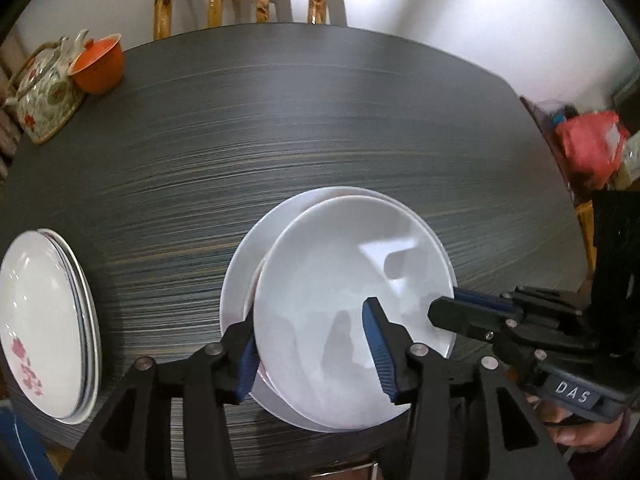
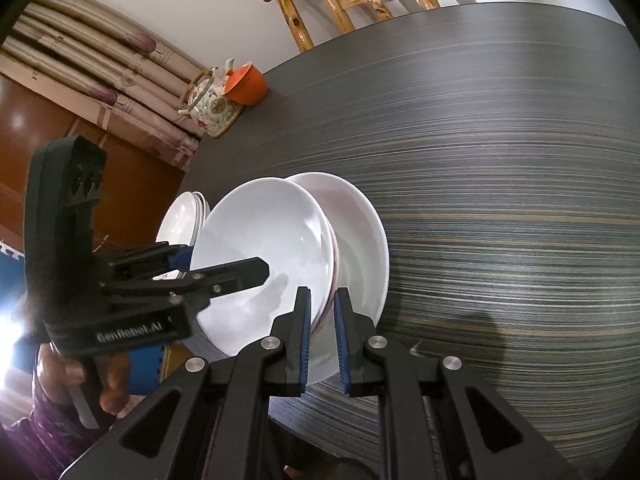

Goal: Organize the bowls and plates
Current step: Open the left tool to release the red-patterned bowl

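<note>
The left wrist view looks almost straight down on a white stack (image 1: pixel 352 304): a top plate (image 1: pixel 340 320) lying off-centre over a wider plate (image 1: pixel 240 276) beneath, on the dark striped table (image 1: pixel 320 120). The top plate sits shifted toward the near right, so a crescent of the lower one shows at the far left. Nothing lies in the top plate.

Only this view shows the pink flower print on the side stack (image 1: pixel 44 320) at the table's left edge, and a red bag (image 1: pixel 592 144) off to the right.

The left gripper (image 1: pixel 308 344) has its jaws apart, 1 blue pad outside the top plate's left rim, the other over its inside; neither visibly presses.

The right wrist view shows what that one hides: a thin pinkish rim sandwiched between the 2 white plates, and the right gripper (image 2: pixel 322 336) clamped on the stack's near rim, the plates seen edge-on and tilted. It also shows the person's hand (image 2: pixel 80 376) on the left gripper's handle.

A teapot (image 2: pixel 208 104) and orange cup (image 2: pixel 246 84) stand touching at the far corner, with a chair (image 2: pixel 348 4) beyond.
</note>
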A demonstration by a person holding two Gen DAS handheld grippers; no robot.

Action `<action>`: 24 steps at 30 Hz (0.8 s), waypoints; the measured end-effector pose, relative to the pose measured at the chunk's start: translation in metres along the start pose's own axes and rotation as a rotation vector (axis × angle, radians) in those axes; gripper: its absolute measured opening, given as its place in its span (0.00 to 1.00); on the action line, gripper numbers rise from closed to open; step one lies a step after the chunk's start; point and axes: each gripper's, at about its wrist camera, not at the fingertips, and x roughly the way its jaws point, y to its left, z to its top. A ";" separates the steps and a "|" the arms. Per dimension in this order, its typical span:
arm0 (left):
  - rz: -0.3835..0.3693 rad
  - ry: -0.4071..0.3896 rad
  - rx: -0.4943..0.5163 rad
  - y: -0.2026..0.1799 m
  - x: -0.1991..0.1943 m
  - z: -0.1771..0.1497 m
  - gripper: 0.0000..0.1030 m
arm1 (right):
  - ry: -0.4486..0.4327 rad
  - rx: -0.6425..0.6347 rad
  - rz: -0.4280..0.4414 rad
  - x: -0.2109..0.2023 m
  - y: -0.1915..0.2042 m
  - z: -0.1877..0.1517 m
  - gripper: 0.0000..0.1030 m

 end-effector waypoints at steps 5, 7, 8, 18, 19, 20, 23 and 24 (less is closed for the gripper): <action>0.039 -0.052 0.024 -0.004 0.000 -0.011 0.47 | -0.009 -0.009 -0.007 0.000 0.002 0.000 0.11; 0.024 -0.053 0.002 -0.003 0.001 -0.009 0.47 | -0.015 -0.019 -0.011 -0.001 0.003 -0.001 0.10; 0.018 -0.049 -0.008 -0.001 0.002 -0.009 0.47 | -0.019 -0.026 -0.013 -0.002 0.004 -0.002 0.09; 0.026 -0.042 0.025 -0.008 0.004 -0.005 0.53 | -0.022 -0.029 -0.005 -0.007 0.002 -0.001 0.09; 0.021 -0.040 0.026 -0.008 0.005 -0.004 0.54 | -0.017 -0.037 -0.003 -0.006 0.003 0.000 0.11; 0.019 -0.041 0.032 -0.007 0.005 -0.004 0.54 | -0.009 -0.046 -0.003 -0.004 0.004 0.001 0.11; 0.019 -0.038 0.047 -0.007 0.005 -0.003 0.55 | -0.002 -0.040 0.012 0.000 0.003 0.007 0.15; 0.015 -0.036 0.049 -0.006 0.005 -0.003 0.55 | 0.010 -0.049 0.019 0.001 0.003 0.010 0.16</action>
